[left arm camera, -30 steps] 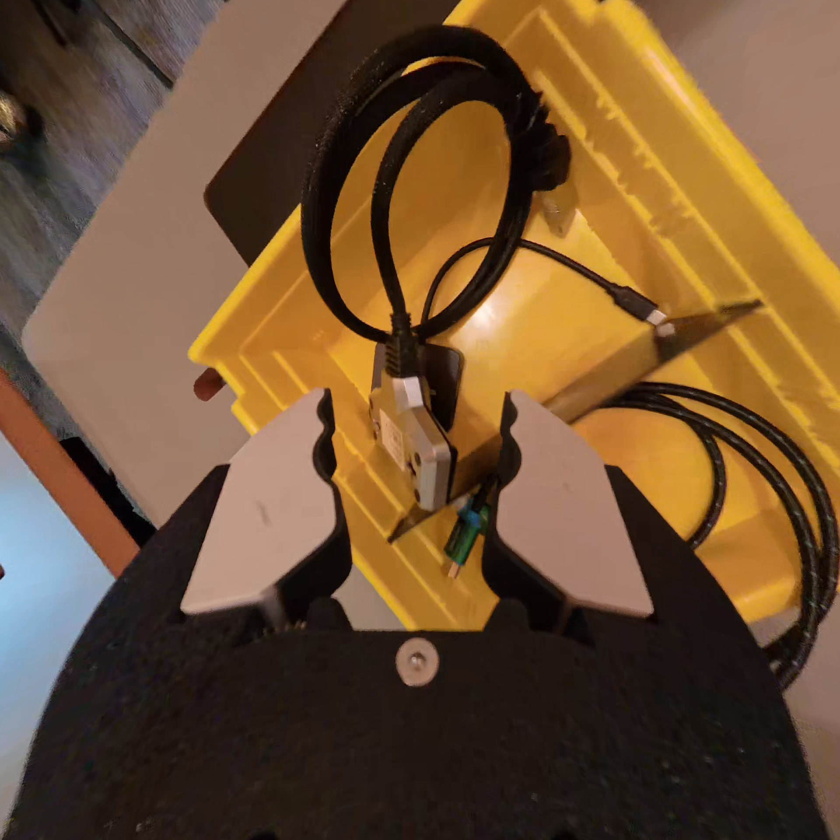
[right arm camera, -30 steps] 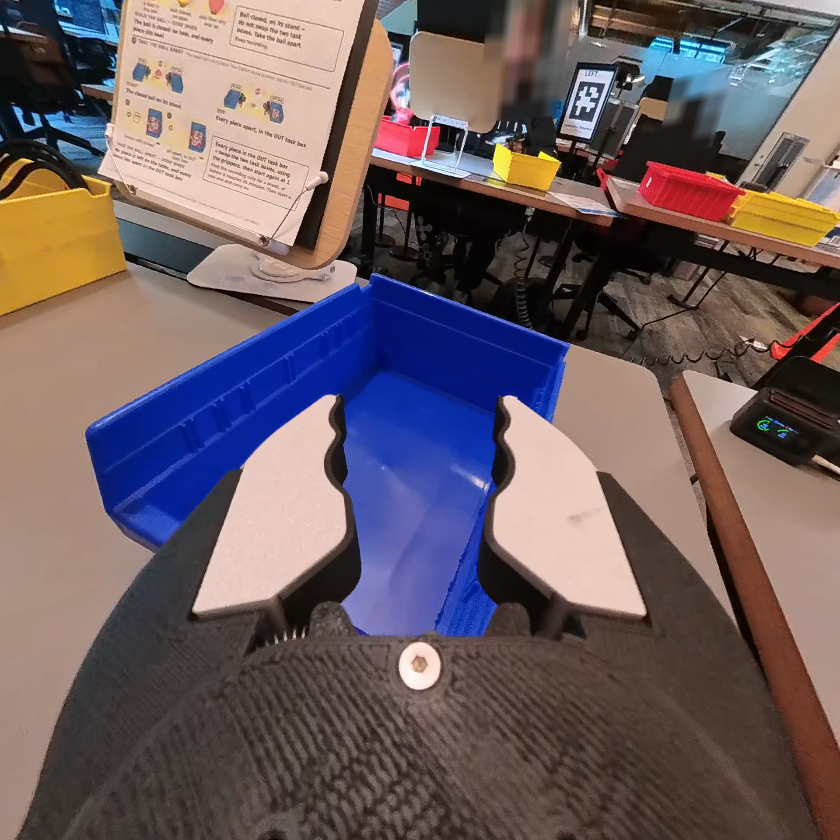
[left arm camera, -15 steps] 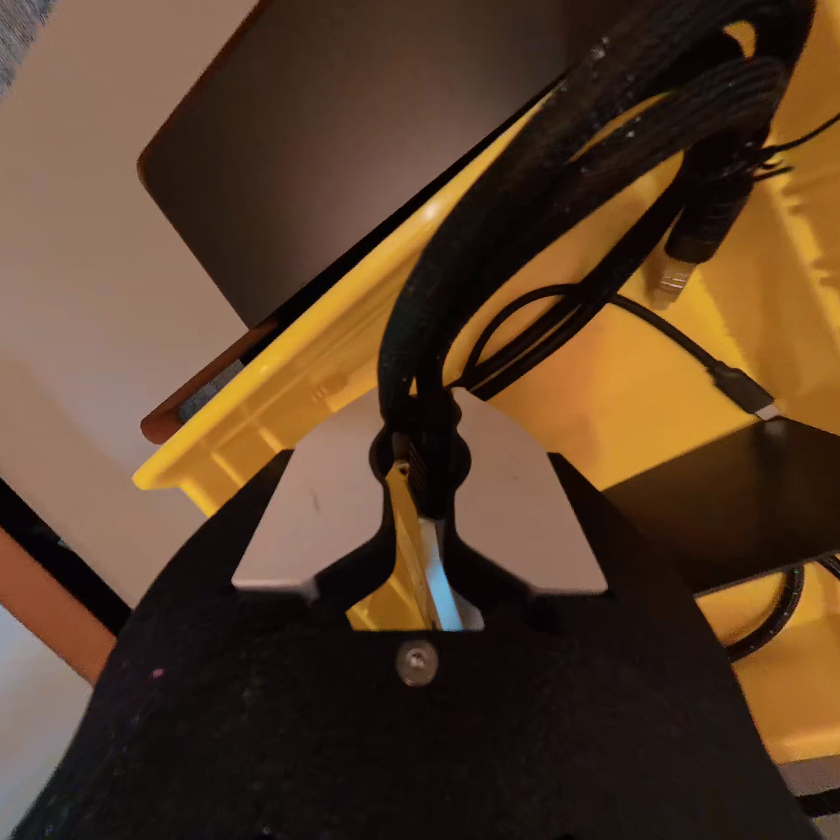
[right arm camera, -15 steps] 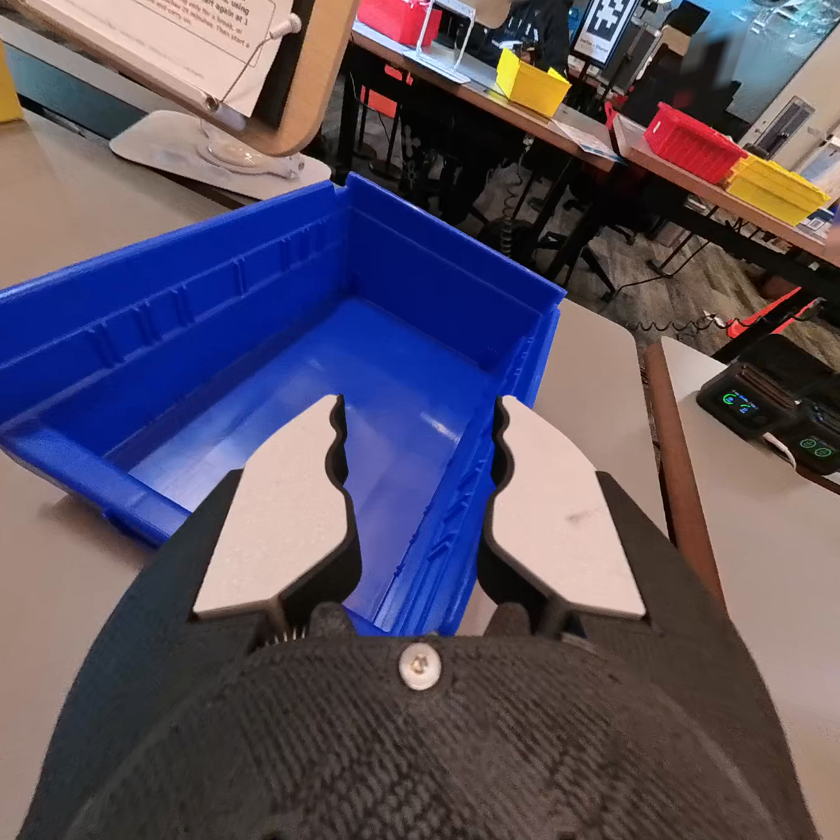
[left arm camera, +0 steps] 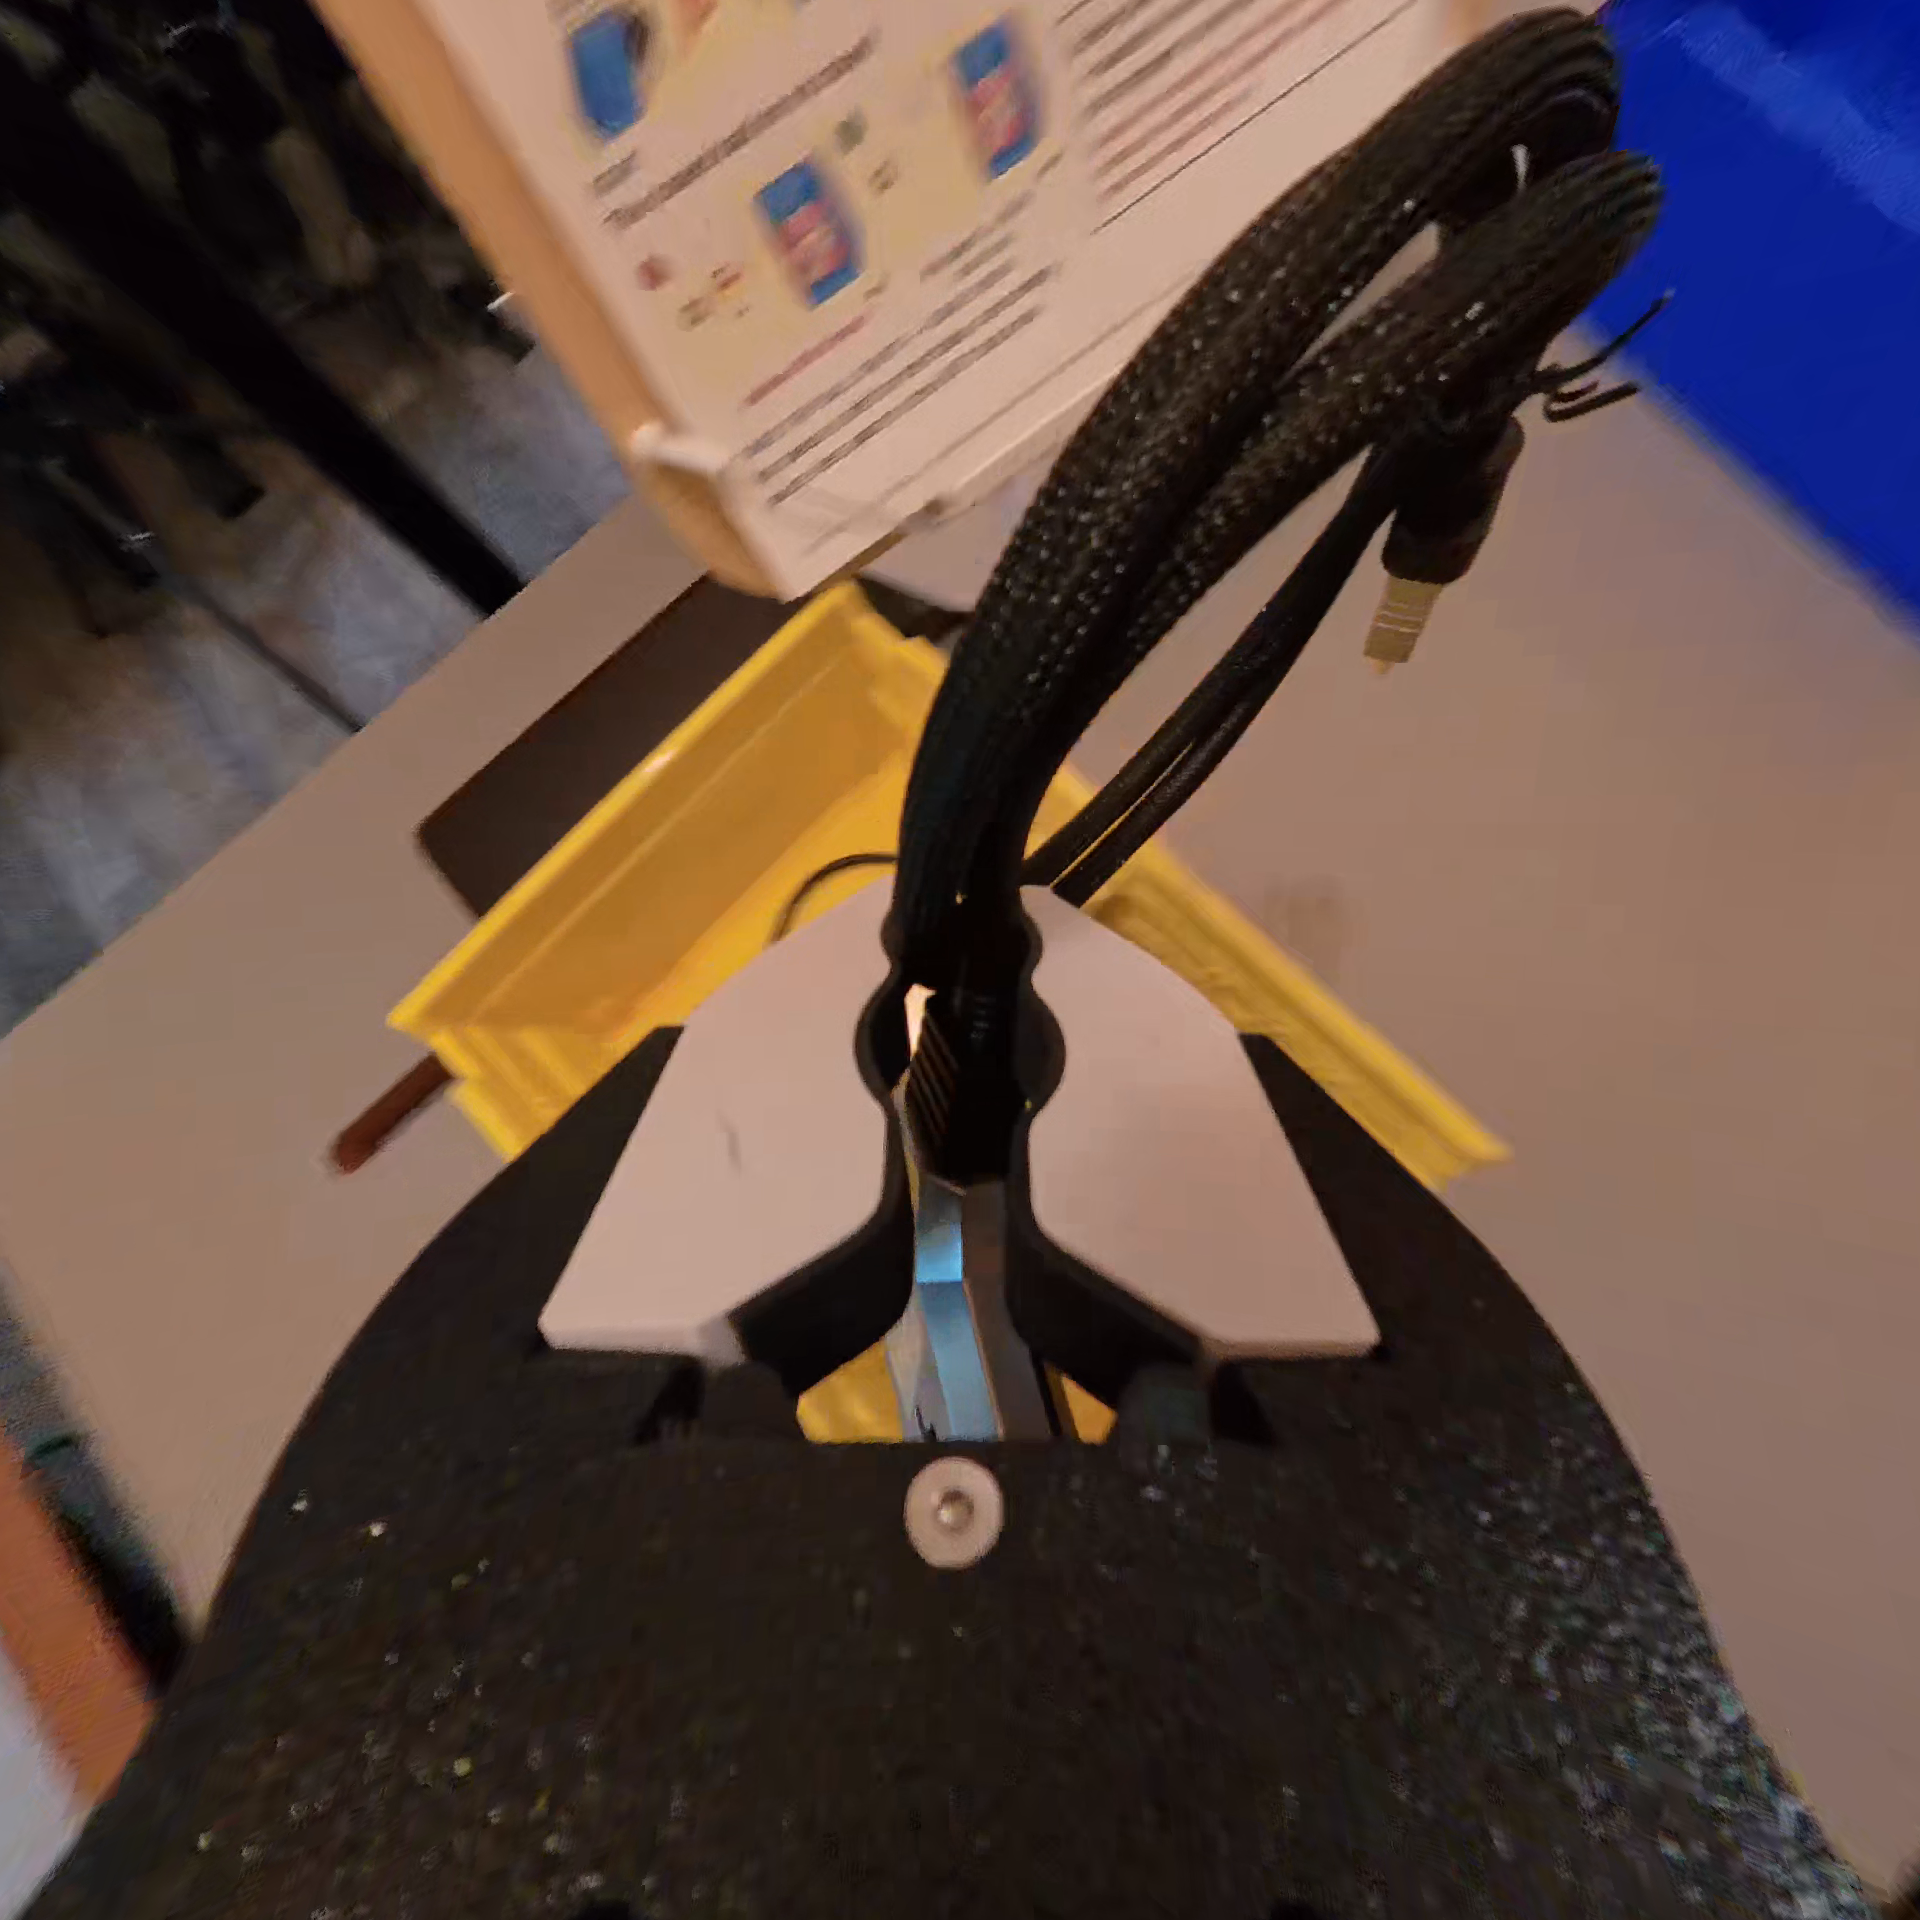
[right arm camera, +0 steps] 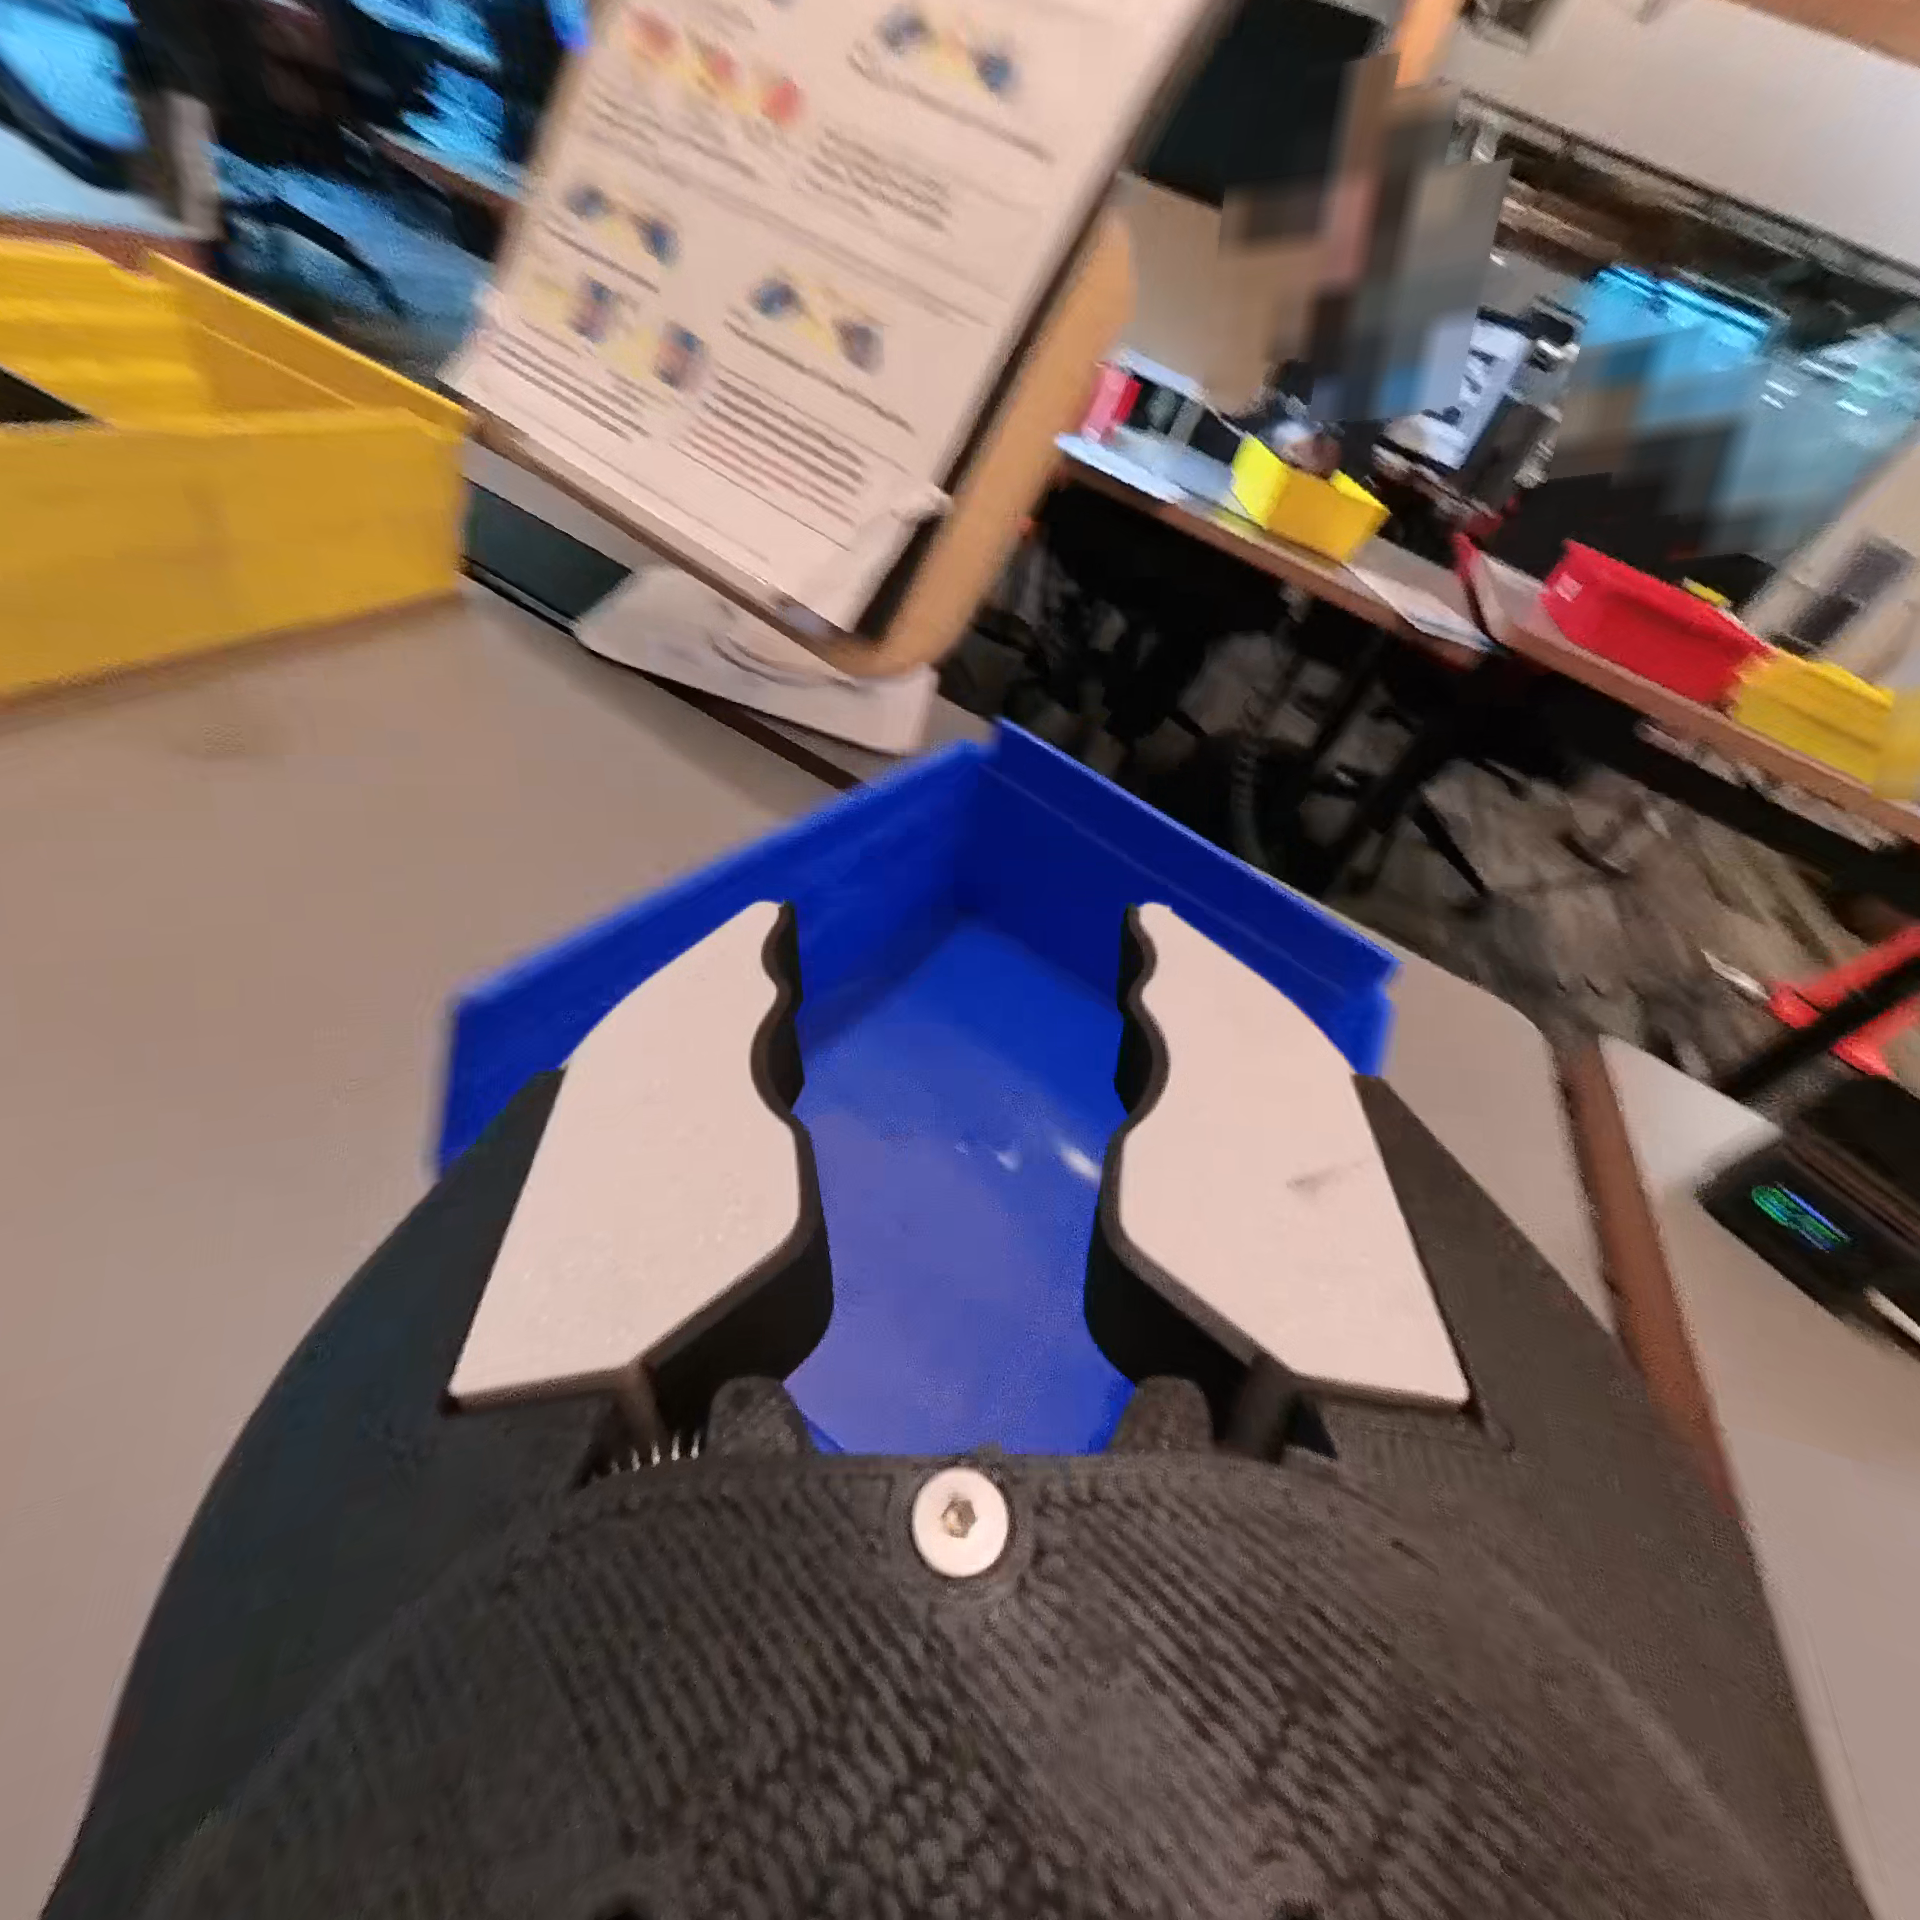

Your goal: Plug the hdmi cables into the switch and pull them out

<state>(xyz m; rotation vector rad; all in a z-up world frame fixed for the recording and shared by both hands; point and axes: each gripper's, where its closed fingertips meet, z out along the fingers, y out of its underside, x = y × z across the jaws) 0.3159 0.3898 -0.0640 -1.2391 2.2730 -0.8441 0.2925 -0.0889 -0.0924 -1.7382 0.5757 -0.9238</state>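
Note:
My left gripper [left arm camera: 961, 997] is shut on the silver HDMI switch [left arm camera: 961, 1309], held edge-on between the jaws above the yellow bin [left arm camera: 665, 883]. The switch's black braided cable [left arm camera: 1174, 457] arches up and right from the jaws, and a free plug [left arm camera: 1403, 613] hangs from its end in the air. A thinner black cable [left arm camera: 1226, 727] runs beside it. My right gripper [right arm camera: 956, 997] is open and empty, hovering over the empty blue bin [right arm camera: 935, 1101].
An instruction sheet on a wooden stand [left arm camera: 862, 270] stands behind the yellow bin, and shows in the right wrist view [right arm camera: 790, 291]. The yellow bin [right arm camera: 208, 488] is at the left there. The blue bin's corner [left arm camera: 1787, 239] is at upper right. A small black device [right arm camera: 1808, 1226] lies on the neighbouring table.
My left gripper closed on the switch in the yellow bin and lifted it out, cable trailing upward. My right gripper swung over the blue bin and stayed open.

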